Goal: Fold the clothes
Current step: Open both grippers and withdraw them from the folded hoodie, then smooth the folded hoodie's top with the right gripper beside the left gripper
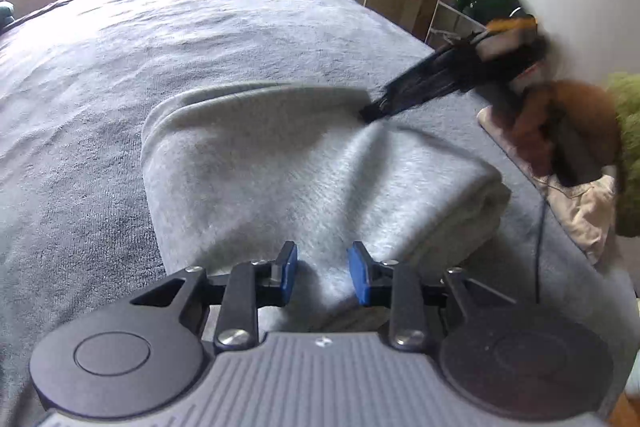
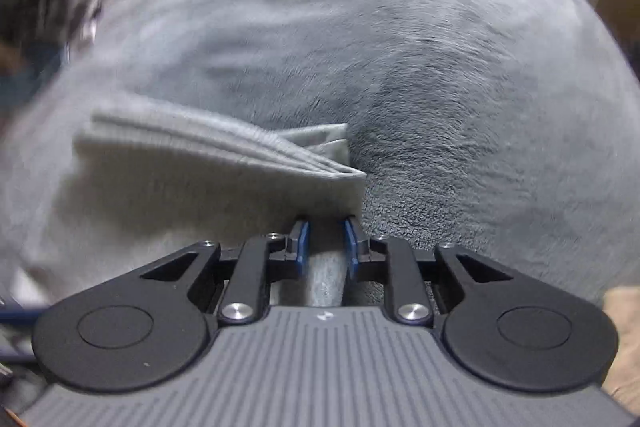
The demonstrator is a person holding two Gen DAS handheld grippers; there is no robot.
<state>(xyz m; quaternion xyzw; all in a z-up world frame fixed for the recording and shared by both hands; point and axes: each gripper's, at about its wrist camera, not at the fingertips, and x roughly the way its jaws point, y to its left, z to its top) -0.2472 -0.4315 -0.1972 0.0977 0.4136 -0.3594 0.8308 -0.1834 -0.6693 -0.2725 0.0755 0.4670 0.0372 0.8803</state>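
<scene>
Already a folded light-grey garment (image 1: 304, 163) is being kept in a compact stack on the bed (image 1: 120, 75), near its close edge and toward the right side in the left wrist view. The left claw (image 1: 323, 273) is being held with its blue pads apart, just over the near edge of the garment, with nothing being gripped. The right claw (image 2: 325, 245) is being held over a corner of the stack; its pads are being shown only narrowly apart with grey cloth between them, yet whether the cloth is being pinched cannot be told, since the view is blurred.

Several risks are being judged. If only the top layer is being caught at that corner, the stacked layers (image 2: 224, 143) could be peeled apart and the fold undone. If the corner is being dragged sideways, the whole stack could be skewed or slid over the plush cover.

The garment's long axis is being laid roughly left to right across the left wrist view, with its rounded folded edge (image 1: 492, 203) being turned toward the right and its layered open edges being pointed toward the right claw.
</scene>
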